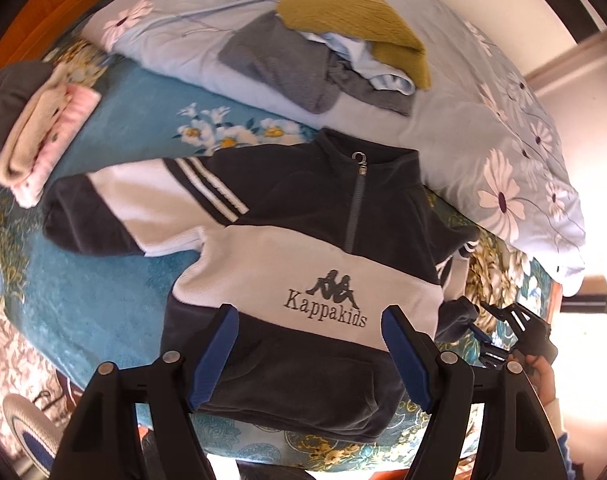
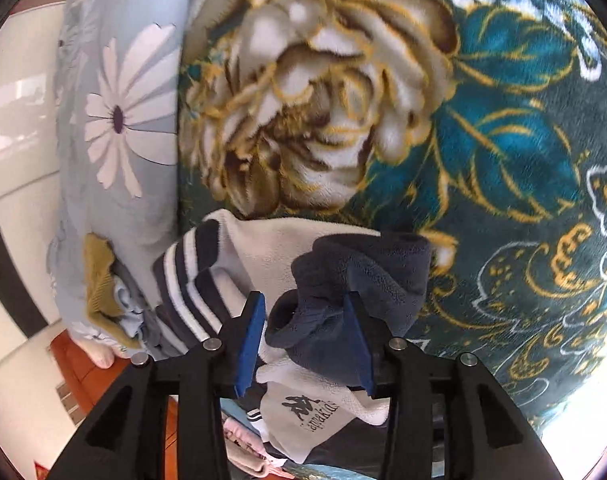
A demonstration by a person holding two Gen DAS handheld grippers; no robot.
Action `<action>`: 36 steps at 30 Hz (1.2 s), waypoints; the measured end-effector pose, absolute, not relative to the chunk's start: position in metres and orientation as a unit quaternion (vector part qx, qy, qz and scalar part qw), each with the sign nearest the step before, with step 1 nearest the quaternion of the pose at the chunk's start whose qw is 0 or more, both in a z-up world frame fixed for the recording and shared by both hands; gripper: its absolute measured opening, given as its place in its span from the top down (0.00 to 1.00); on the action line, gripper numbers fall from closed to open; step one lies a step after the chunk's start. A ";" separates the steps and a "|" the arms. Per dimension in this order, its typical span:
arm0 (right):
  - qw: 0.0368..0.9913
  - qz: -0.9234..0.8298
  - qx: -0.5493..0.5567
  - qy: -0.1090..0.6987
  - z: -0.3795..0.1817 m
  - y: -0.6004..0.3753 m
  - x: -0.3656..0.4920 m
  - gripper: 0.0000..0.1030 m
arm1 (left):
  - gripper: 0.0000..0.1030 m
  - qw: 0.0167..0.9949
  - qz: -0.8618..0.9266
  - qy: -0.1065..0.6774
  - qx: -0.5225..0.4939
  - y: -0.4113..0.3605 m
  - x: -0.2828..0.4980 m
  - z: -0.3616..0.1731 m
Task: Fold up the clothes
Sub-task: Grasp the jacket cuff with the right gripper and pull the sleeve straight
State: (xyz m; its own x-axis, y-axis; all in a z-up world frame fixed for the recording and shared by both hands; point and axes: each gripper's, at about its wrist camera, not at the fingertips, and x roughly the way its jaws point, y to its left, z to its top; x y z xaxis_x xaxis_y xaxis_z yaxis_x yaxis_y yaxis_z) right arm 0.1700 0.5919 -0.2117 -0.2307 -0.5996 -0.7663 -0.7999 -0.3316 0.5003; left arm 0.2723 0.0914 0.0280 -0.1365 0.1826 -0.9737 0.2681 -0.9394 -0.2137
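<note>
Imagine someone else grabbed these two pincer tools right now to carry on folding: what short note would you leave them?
Left gripper: open, hovering over the sweatshirt's lower front, holding nothing.
Right gripper: the dark cuff of one sleeve sits between its pads; a firm grip is not clear.
The sweatshirt lies face up on the teal floral blanket, other sleeve spread out.
Folded pieces wait at the side; an unfolded pile sits on the quilt.
Left: fold both sleeves, then the body.

Bare blanket (image 1: 103,280) left of the sweater (image 1: 303,248) (quilt (image 1: 483,140) probably crowds right).
</note>
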 end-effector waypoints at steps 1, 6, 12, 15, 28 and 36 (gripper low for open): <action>0.099 0.537 -0.617 0.566 -0.212 0.588 0.168 0.59 | 0.25 0.031 -0.734 0.172 0.656 0.089 0.273 0.028; 0.107 0.546 -0.635 0.537 -0.210 0.582 0.178 0.59 | 0.25 0.035 -0.733 0.176 0.656 0.084 0.273 0.025; 0.118 0.531 -0.659 0.520 -0.217 0.586 0.207 0.59 | 0.25 0.030 -0.723 0.179 0.667 0.086 0.274 0.015; 0.111 0.525 -0.656 0.530 -0.222 0.582 0.210 0.59 | 0.25 0.025 -0.720 0.177 0.671 0.088 0.273 0.013; 0.079 0.513 -0.665 0.536 -0.235 0.558 0.185 0.90 | 0.25 0.026 -0.721 0.173 0.670 0.081 0.270 0.018; 0.024 0.608 -0.605 0.514 -0.182 0.617 0.215 0.93 | 0.25 0.020 -0.724 0.176 0.667 0.083 0.267 0.019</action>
State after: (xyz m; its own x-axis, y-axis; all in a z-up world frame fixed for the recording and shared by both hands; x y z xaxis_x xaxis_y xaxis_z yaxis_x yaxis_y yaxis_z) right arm 0.2149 0.6173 -0.1817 -0.2664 -0.5923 -0.7604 -0.6510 -0.4712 0.5951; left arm 0.2668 0.0834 0.0187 -0.1098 0.2049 -0.9726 0.2635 -0.9375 -0.2272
